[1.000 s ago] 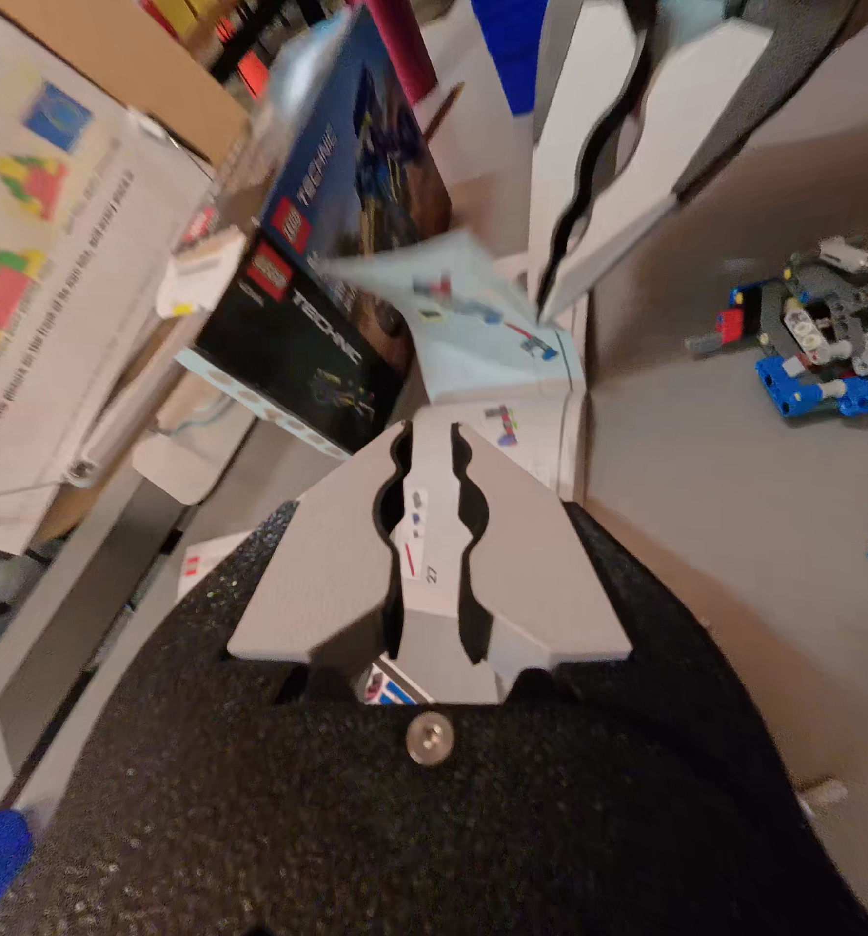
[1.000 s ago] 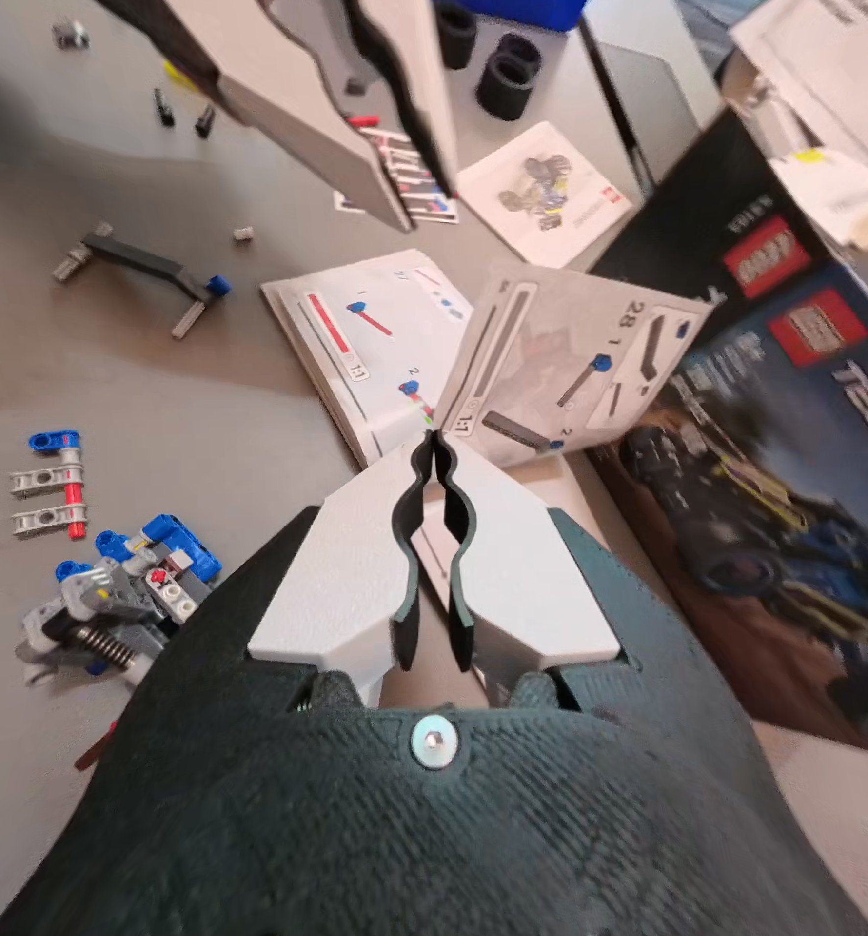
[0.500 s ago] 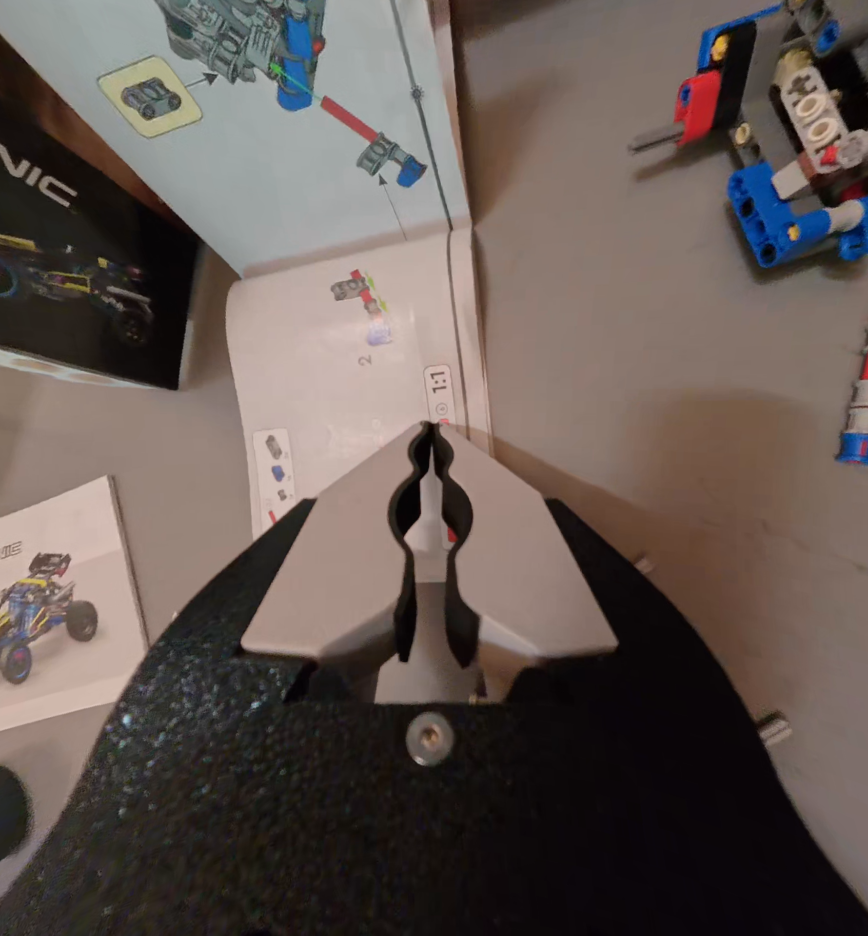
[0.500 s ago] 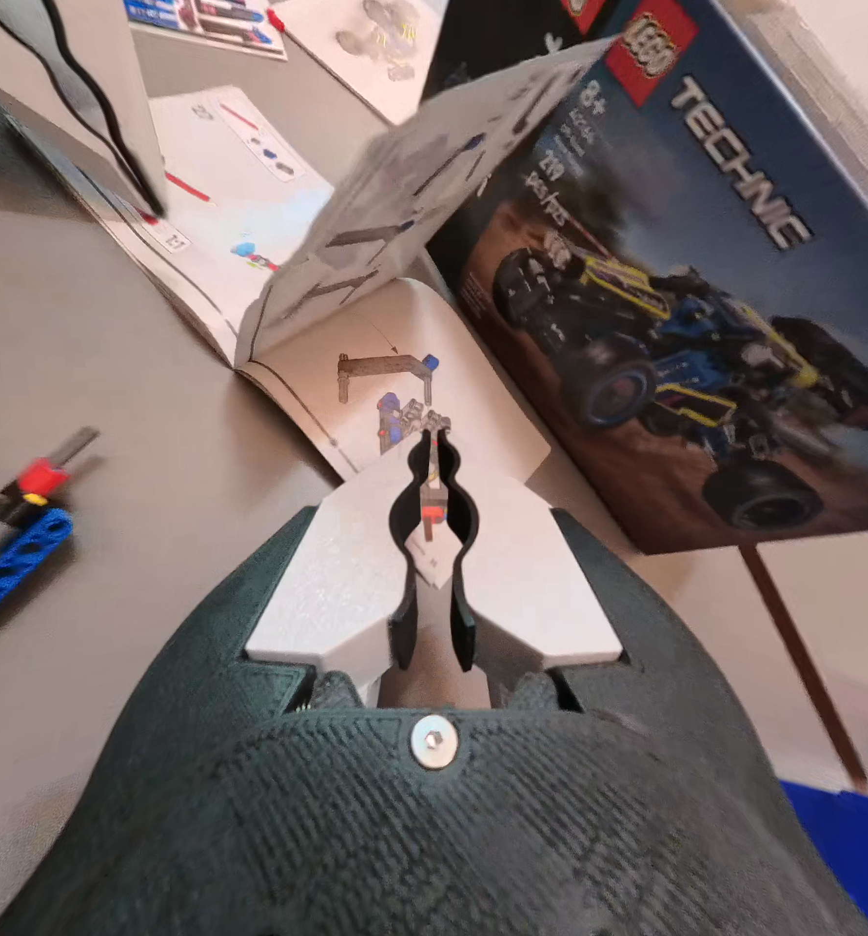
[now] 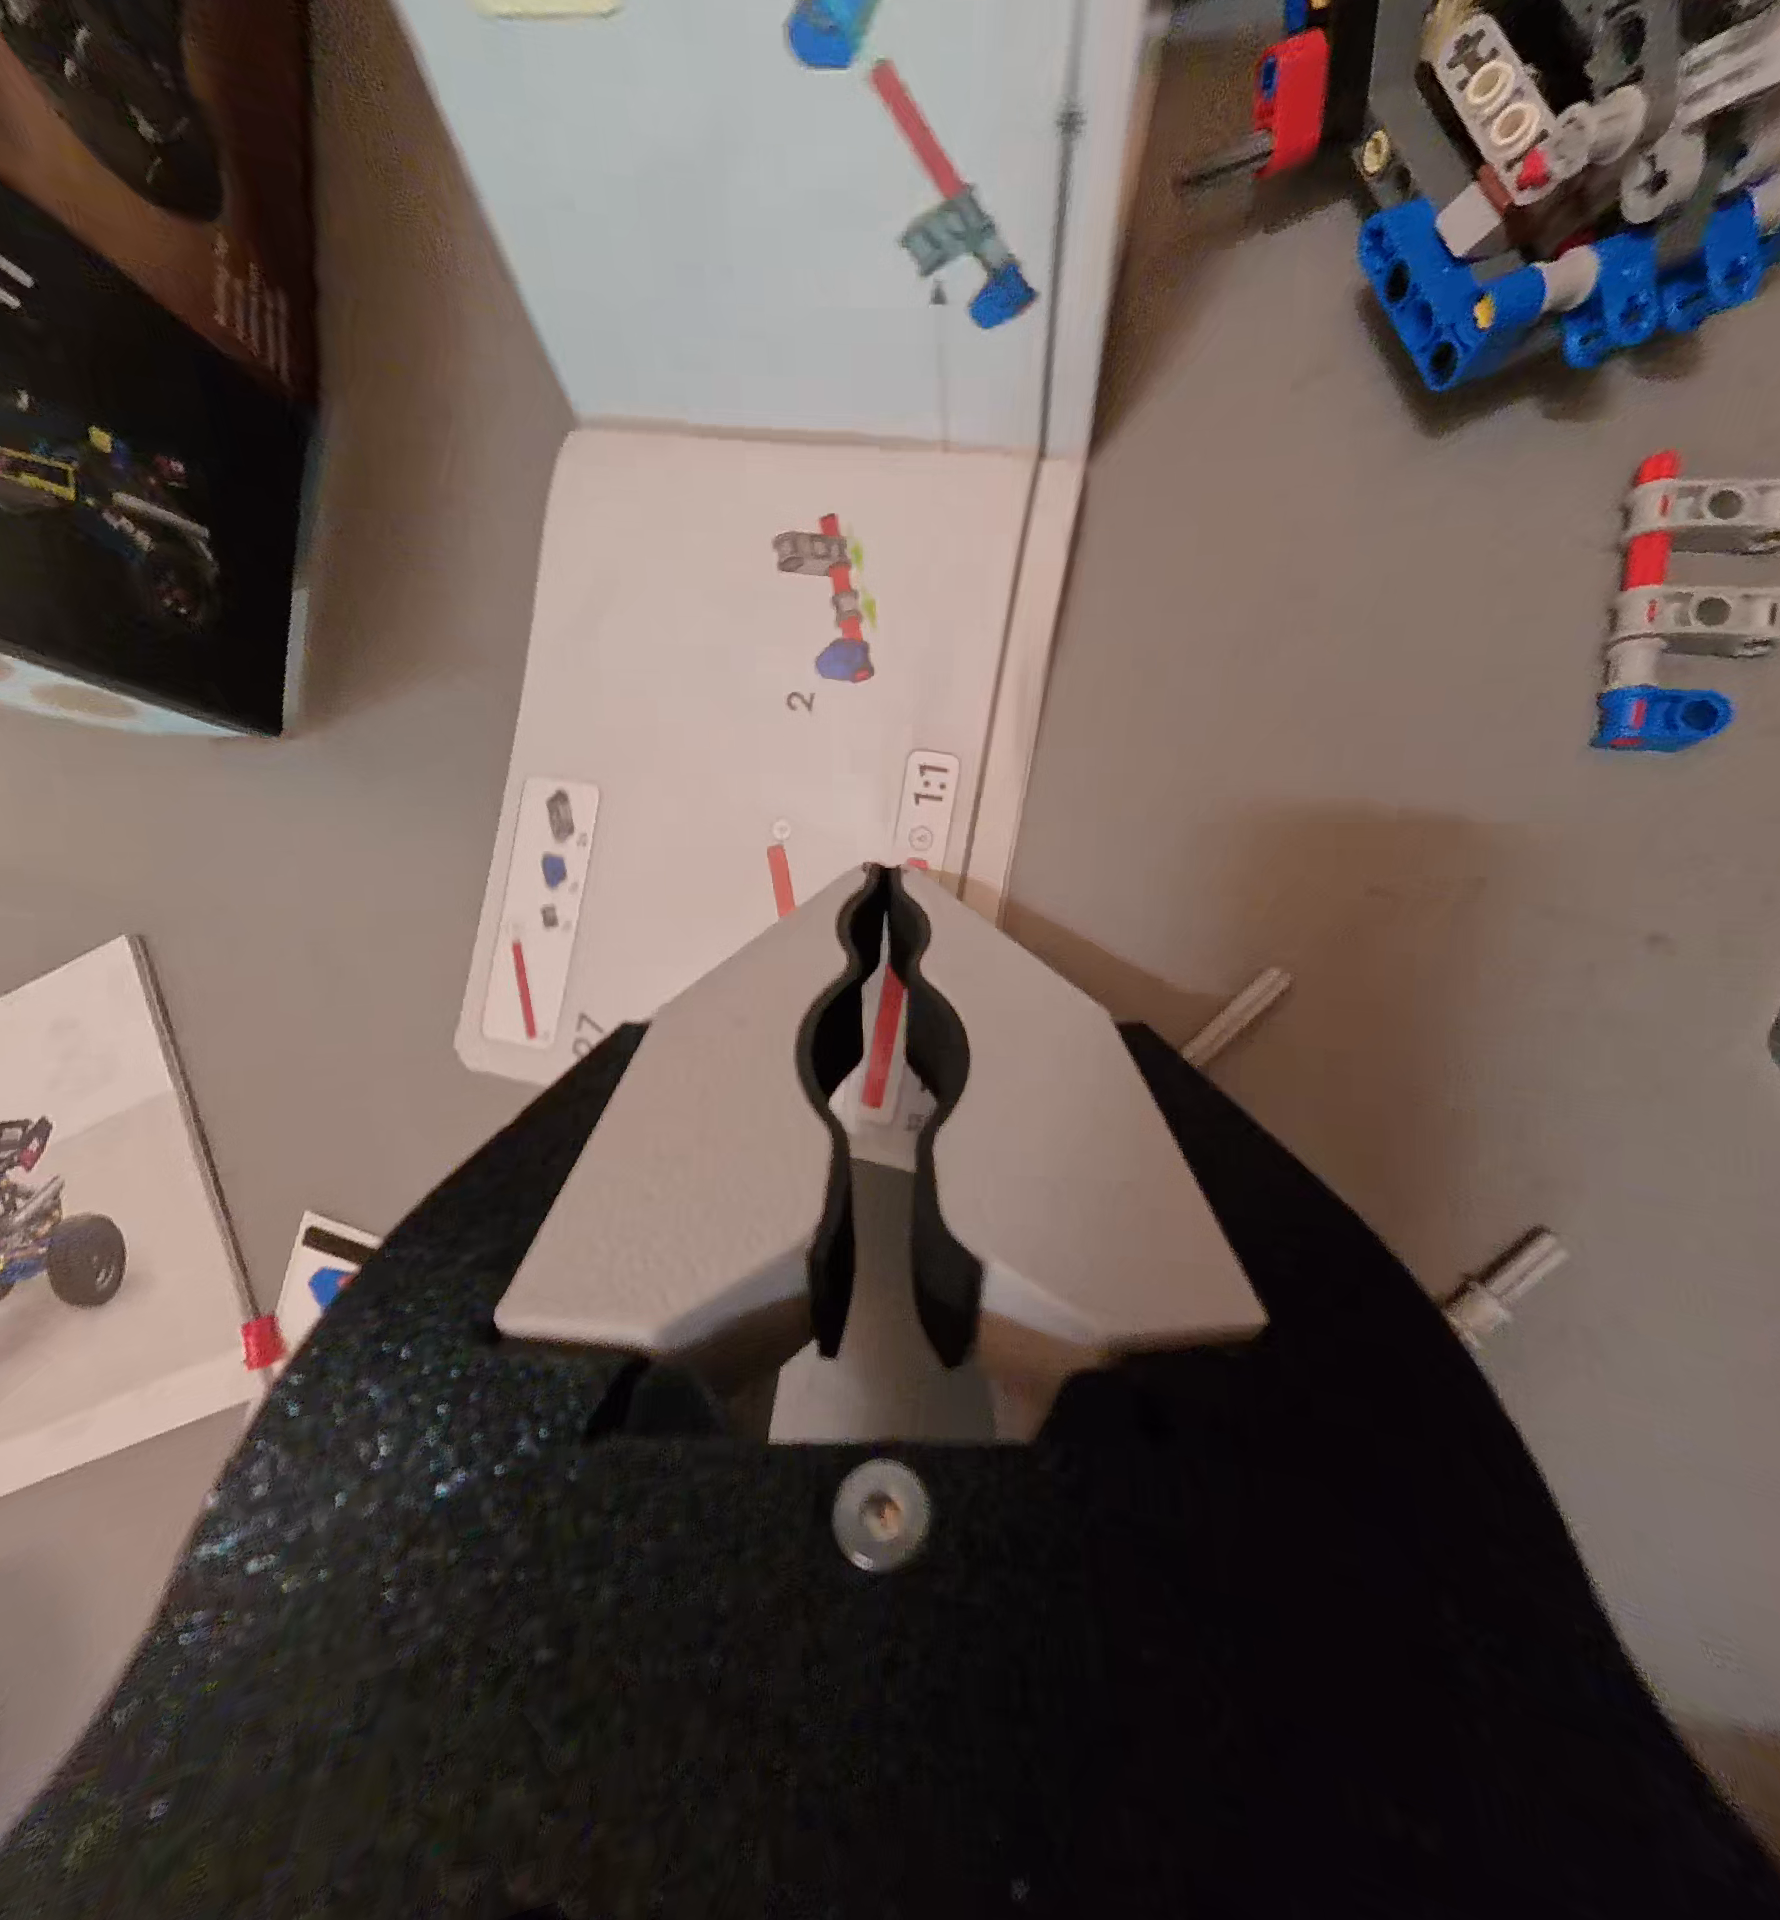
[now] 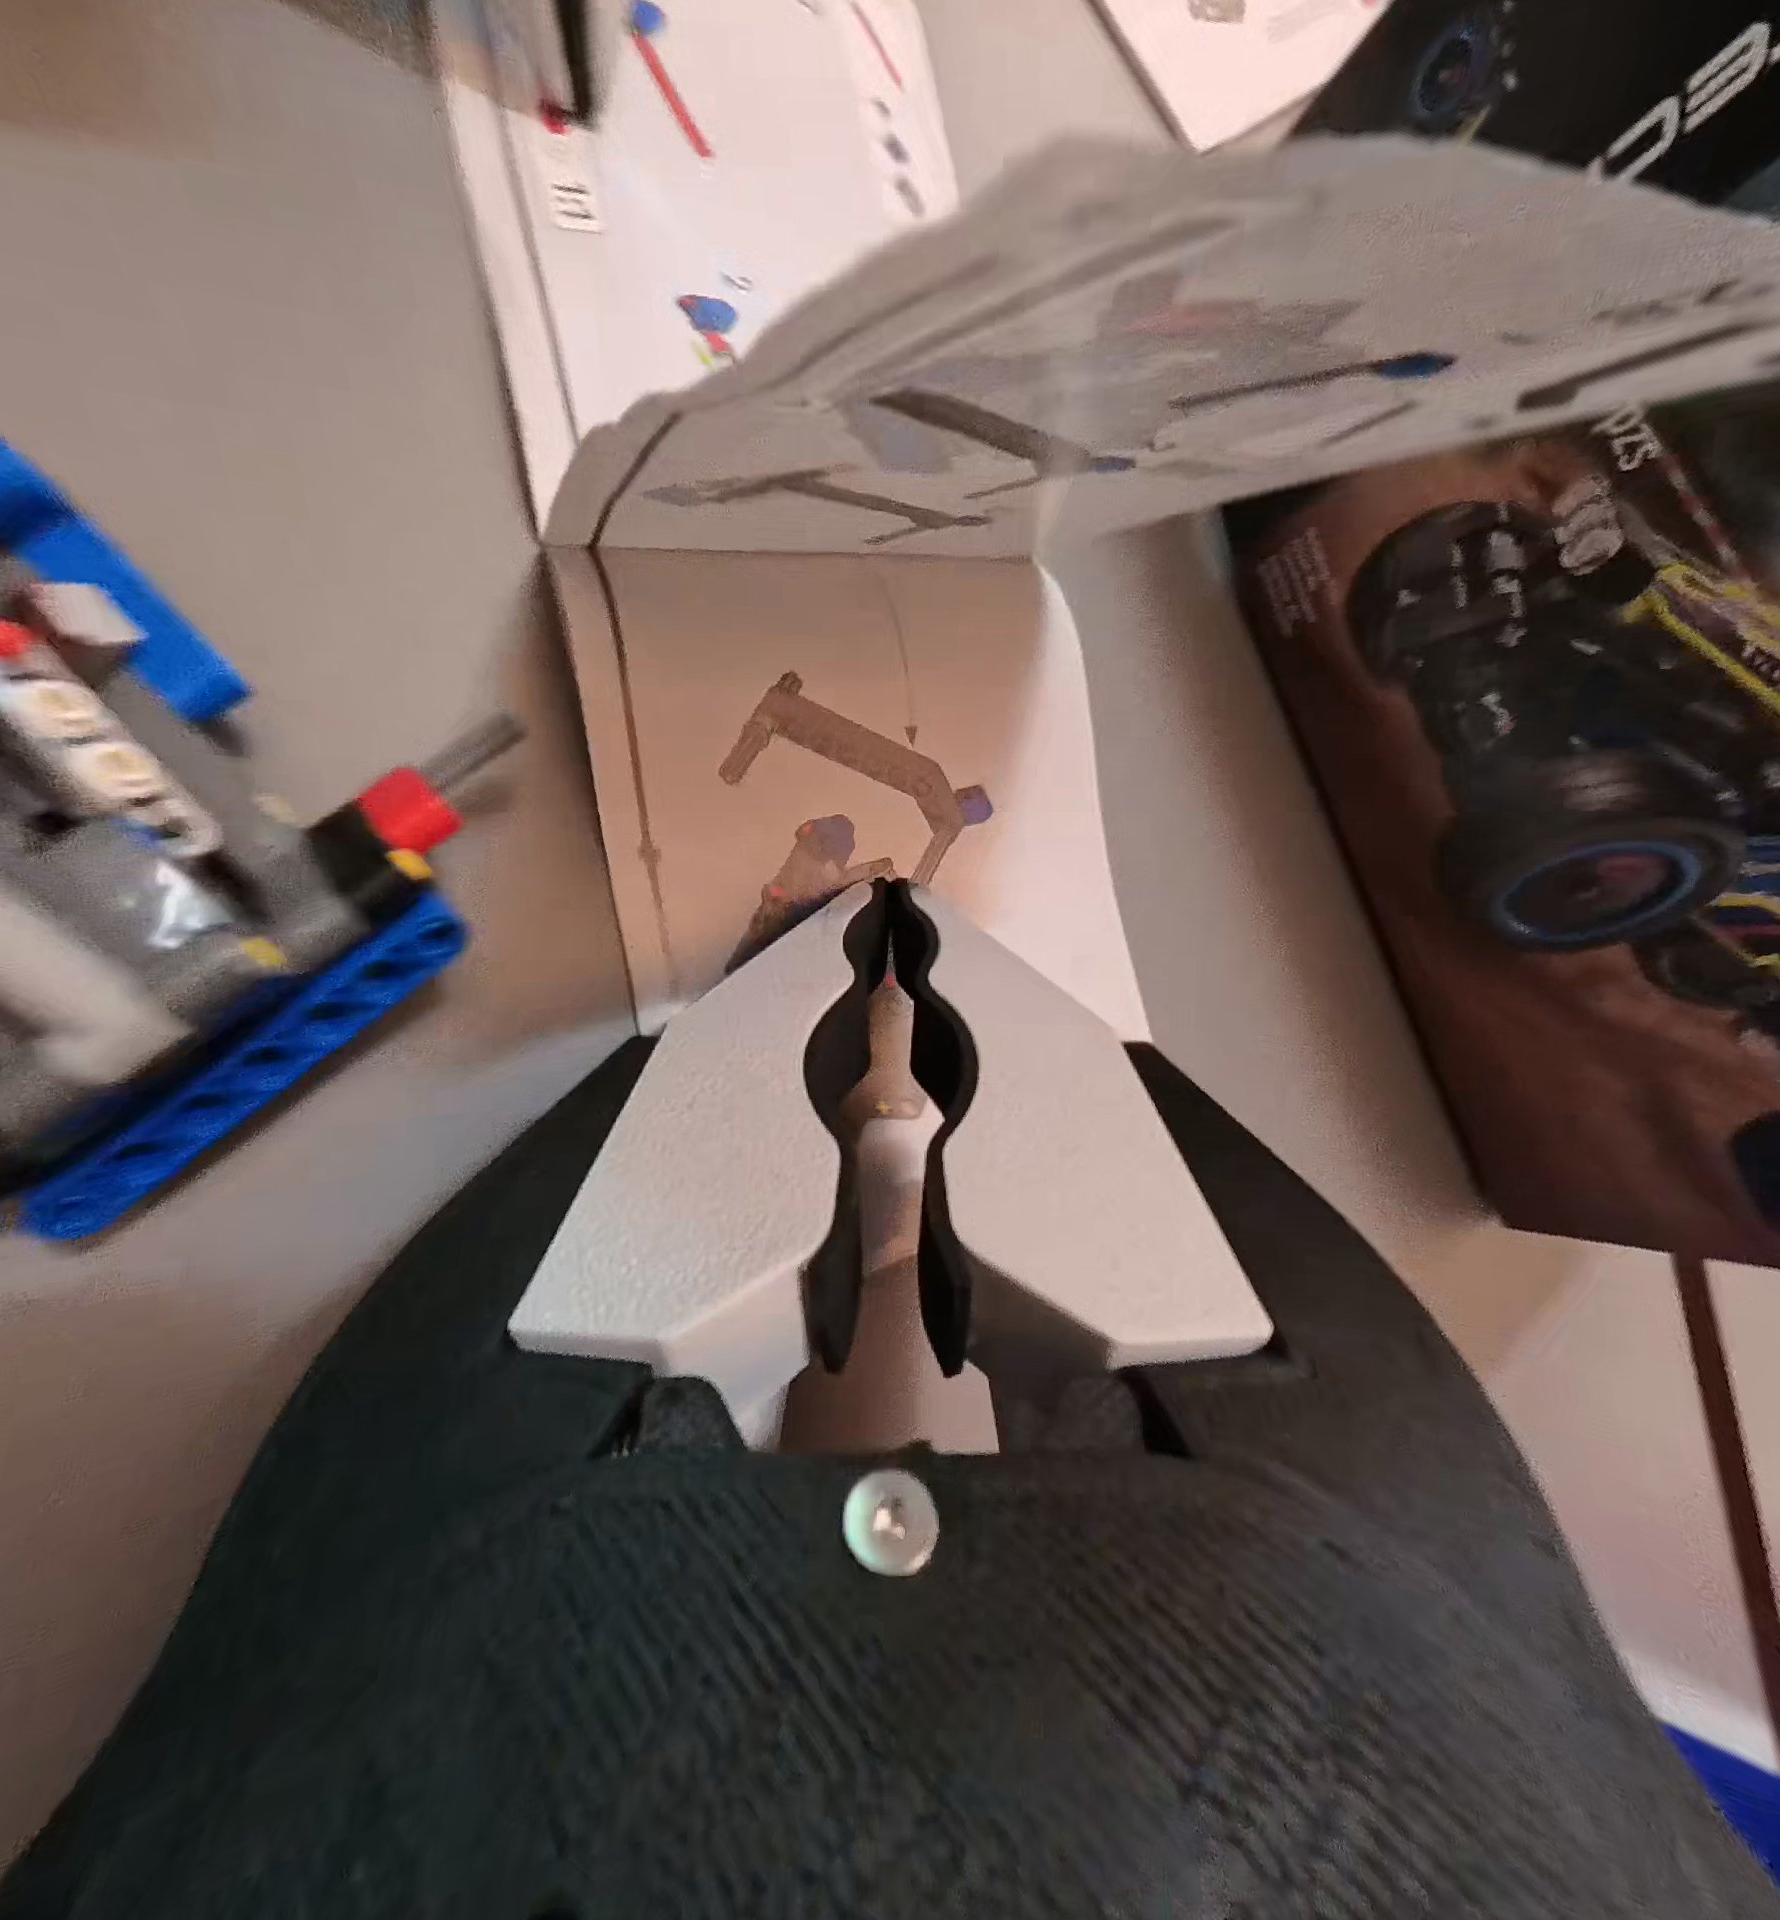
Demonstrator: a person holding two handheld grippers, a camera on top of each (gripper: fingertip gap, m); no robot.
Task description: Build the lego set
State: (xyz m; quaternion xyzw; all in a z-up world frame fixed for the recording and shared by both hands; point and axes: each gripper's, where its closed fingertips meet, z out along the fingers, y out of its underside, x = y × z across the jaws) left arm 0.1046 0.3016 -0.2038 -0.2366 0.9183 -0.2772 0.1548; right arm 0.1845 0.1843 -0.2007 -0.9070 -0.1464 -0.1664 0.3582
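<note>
Raised booklet page (image 6: 1229, 312) blurs, hiding the box (image 6: 1592, 831) top.

The open instruction booklet (image 5: 761, 644) is lying on the tabletop (image 5: 1333, 935) between the set's box (image 5: 107, 416) and the part-built model (image 5: 1551, 197); a small axle assembly (image 5: 1686, 603) is sitting near the model.

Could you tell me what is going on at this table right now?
A person is working through a lego build with two hand-held grippers. The left hand-held gripper is shut, its tips at the edge of the open instruction booklet. The right hand-held gripper, also shut, is over another page while a loose page arches above it. The part-built model sits untouched beside the booklet.
</note>
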